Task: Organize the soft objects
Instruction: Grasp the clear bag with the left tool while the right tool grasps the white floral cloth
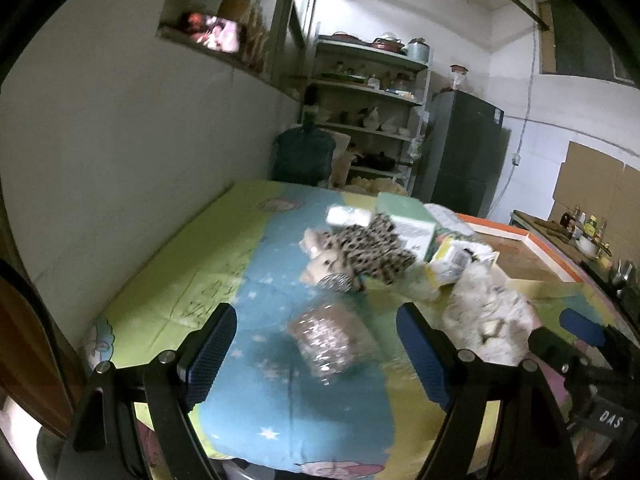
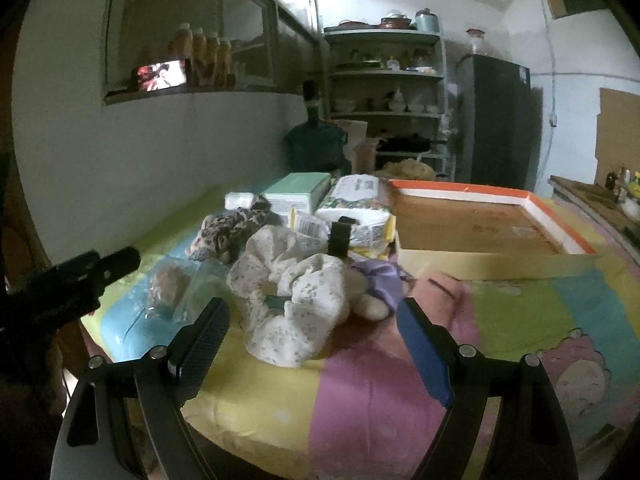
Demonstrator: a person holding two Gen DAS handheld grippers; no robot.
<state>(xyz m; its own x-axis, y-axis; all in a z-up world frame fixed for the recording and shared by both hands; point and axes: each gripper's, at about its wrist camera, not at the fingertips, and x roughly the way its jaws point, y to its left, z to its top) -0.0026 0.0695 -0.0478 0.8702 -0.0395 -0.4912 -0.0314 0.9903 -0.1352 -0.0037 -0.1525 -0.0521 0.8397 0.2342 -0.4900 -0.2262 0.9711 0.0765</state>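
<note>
Colourful cartoon cloth covers the tabletop (image 2: pixel 360 420), giving the soft things a cushioned place to lie. Nearest, the right tongs (image 2: pixel 316 344) hover apart and empty, lined up on the white floral scrunchie (image 2: pixel 296 300), probably the next pick. The left tongs (image 1: pixel 316 348), also apart, frame a clear bag (image 1: pixel 332 340). Beyond lie a leopard-print cloth (image 1: pixel 372 248) and tissue packs (image 2: pixel 356 204); the shallow cardboard box (image 2: pixel 480 224) beside them sits empty, likely the destination.
</note>
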